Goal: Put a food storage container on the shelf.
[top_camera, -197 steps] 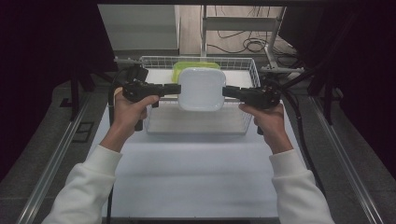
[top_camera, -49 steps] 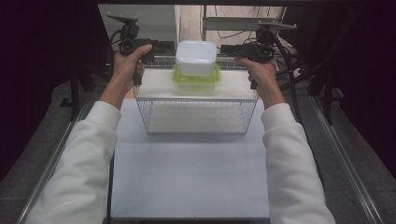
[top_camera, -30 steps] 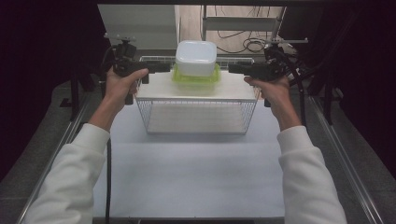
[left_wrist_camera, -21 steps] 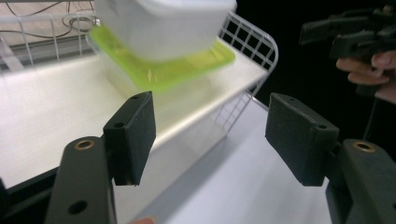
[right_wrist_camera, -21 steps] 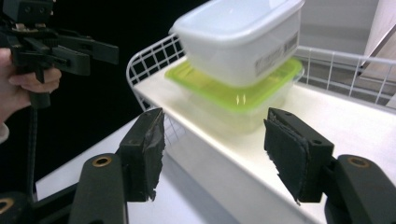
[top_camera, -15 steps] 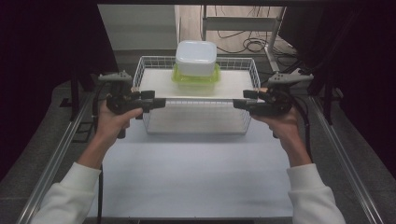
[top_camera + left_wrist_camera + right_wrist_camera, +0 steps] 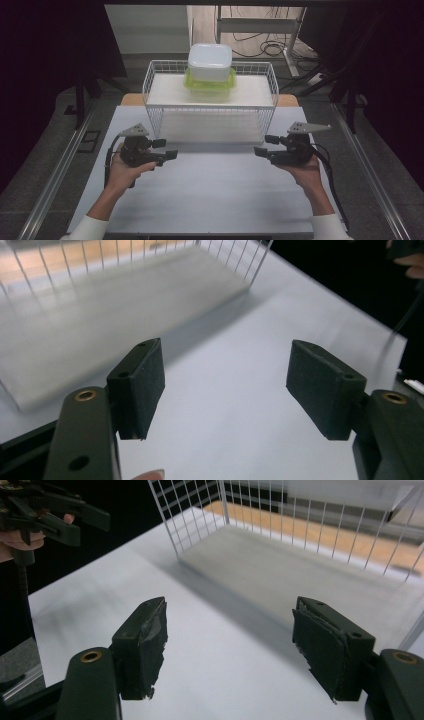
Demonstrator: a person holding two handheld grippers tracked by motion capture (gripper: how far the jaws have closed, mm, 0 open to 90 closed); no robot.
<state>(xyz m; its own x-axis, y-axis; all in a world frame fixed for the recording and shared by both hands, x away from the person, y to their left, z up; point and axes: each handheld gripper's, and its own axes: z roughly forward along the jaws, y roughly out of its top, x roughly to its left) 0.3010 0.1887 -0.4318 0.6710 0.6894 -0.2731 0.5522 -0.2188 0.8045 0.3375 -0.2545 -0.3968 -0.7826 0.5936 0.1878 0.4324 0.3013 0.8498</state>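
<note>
L gripper [image 7: 167,149] low over the white table [image 7: 210,200], near-left of the wire basket [image 7: 210,107]; jaws apart w/ nothing between, pads [image 7: 145,385] bare, table showing thru the gap. R gripper [image 7: 264,145] near-right of the basket, jaws wide; they've just been opening, nothing between them, pads [image 7: 145,645] worn at edges. Both point inward at each other, well apart. White tub [image 7: 210,62] sits stacked on the green tub [image 7: 210,86], both at the far middle of the basket on its white liner, far from both grippers. R gripper view also catches the L gripper [image 7: 75,520] at far left, in the person's hand.
</note>
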